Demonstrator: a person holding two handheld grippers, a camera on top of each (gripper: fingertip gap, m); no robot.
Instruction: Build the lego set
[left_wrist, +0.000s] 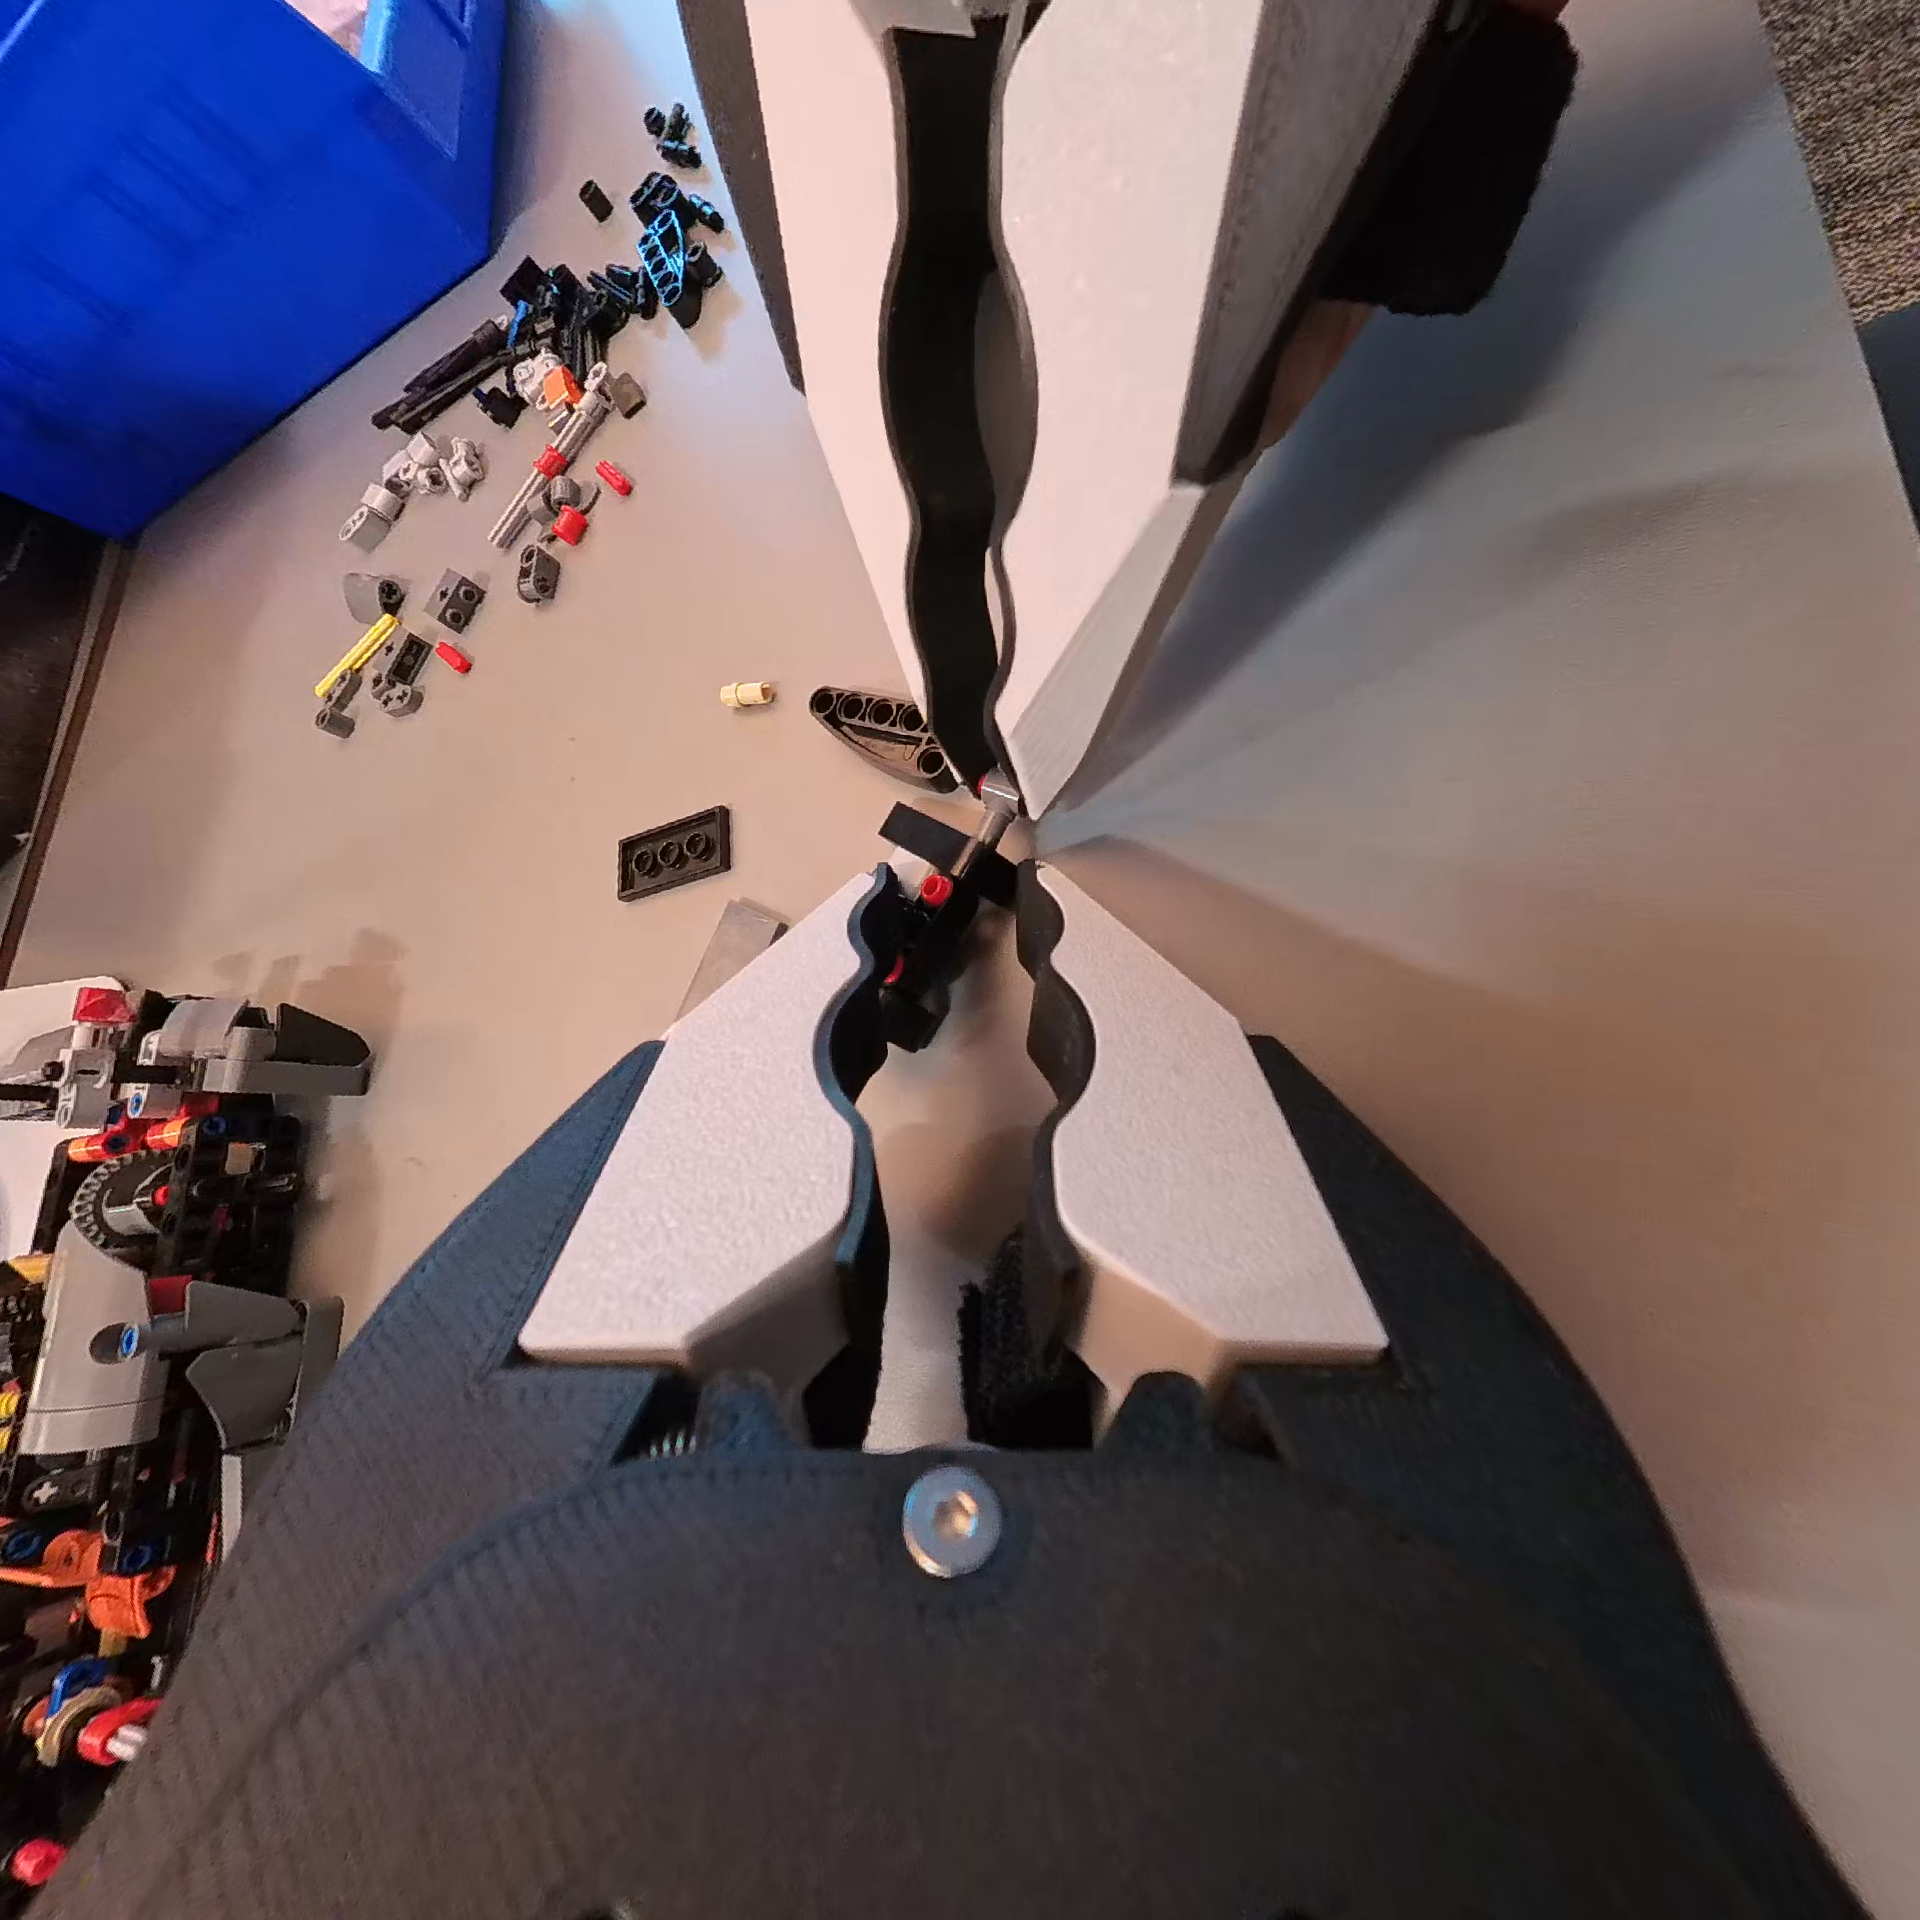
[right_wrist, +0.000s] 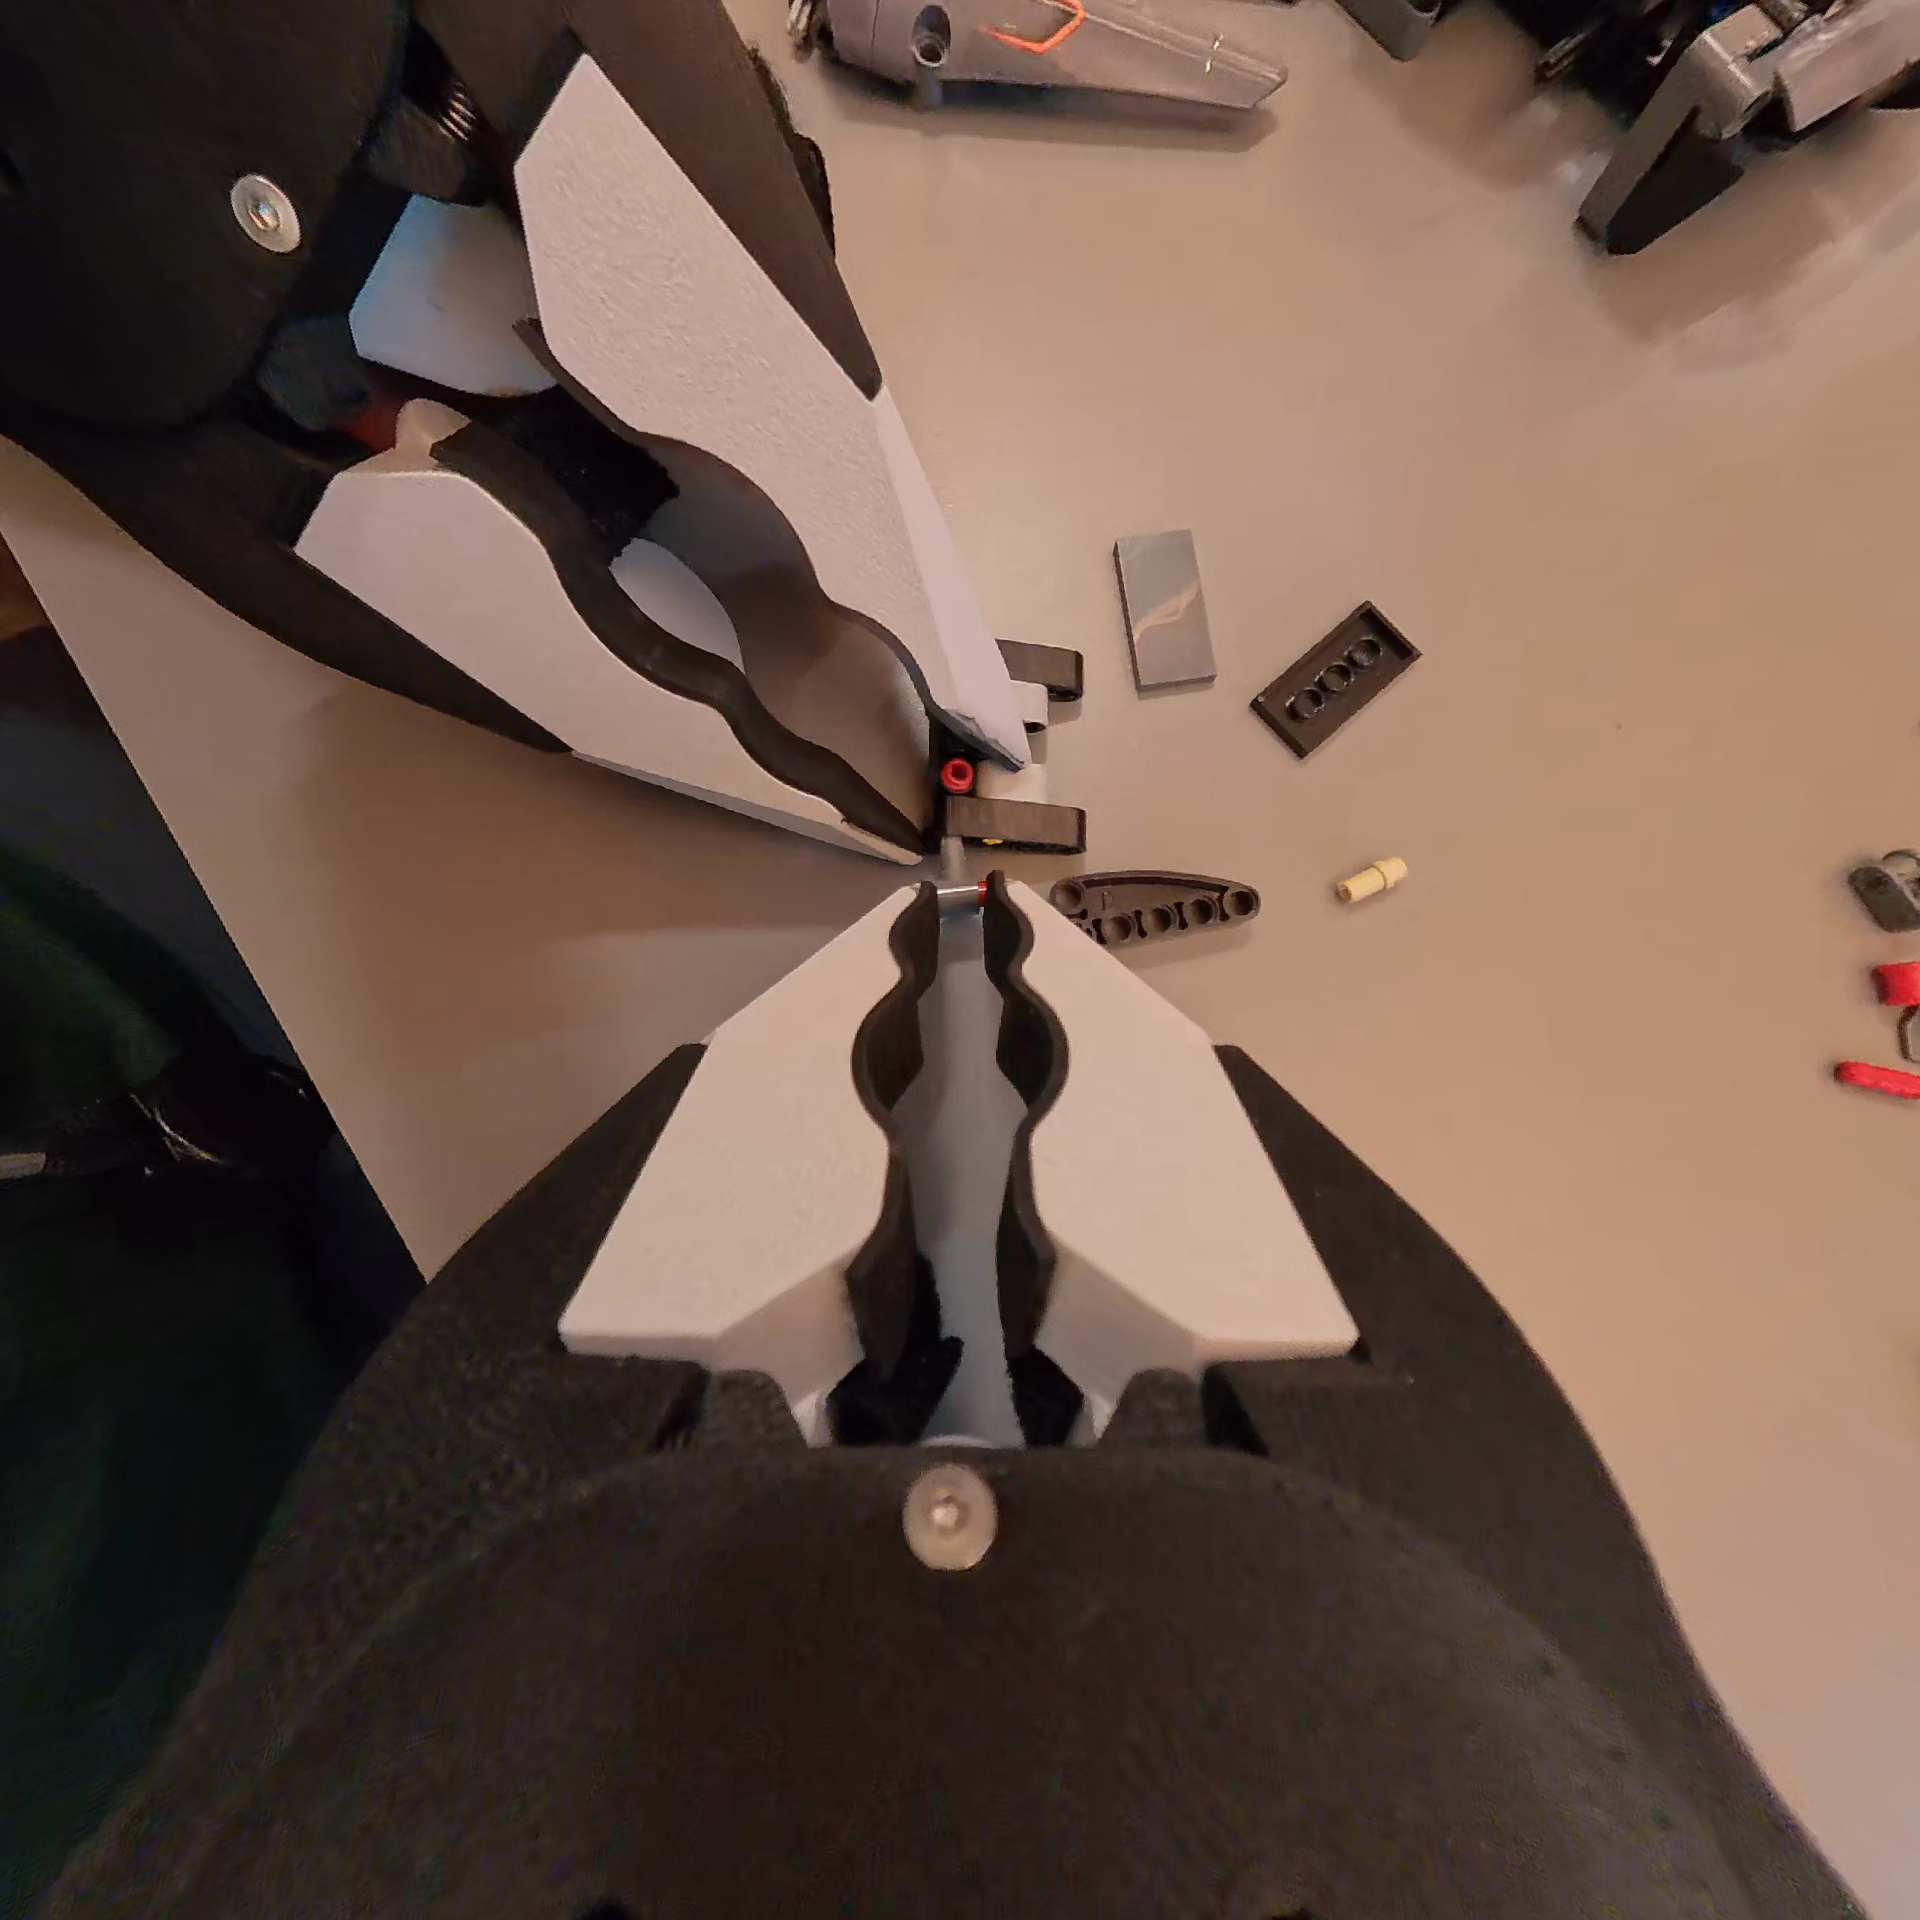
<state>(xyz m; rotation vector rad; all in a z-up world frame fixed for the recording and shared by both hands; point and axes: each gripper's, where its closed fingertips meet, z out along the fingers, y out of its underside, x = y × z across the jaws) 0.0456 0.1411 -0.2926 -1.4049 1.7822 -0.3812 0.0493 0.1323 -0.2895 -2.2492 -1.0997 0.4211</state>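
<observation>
**2 grippers meet tip to tip over a small black sub-assembly**

The left gripper (left_wrist: 951, 883) has its fingers clamped on a small black sub-assembly (left_wrist: 930, 940) with red pins, held just above the beige surface (left_wrist: 520, 935). A thin grey axle (left_wrist: 992, 821) sticks out of that piece toward the right gripper (right_wrist: 956, 896), whose fingers are pinched together on the axle's end, next to a small red bush.

Near the meeting point lie loose parts: a black plate with 3 holes on its underside (left_wrist: 673, 852), a grey flat tile (right_wrist: 1164, 608), a black curved beam with a row of holes (right_wrist: 1153, 906), and a tan pin (left_wrist: 748, 694), all apart from one another.

Farther toward the blue bin (left_wrist: 208, 239) at the surface's far left corner, a scatter of grey, black, red and yellow pieces (left_wrist: 499, 468) is spread out. The partly built model (left_wrist: 135, 1247), black and grey with orange and red parts, sits at the left edge of the surface.
</observation>
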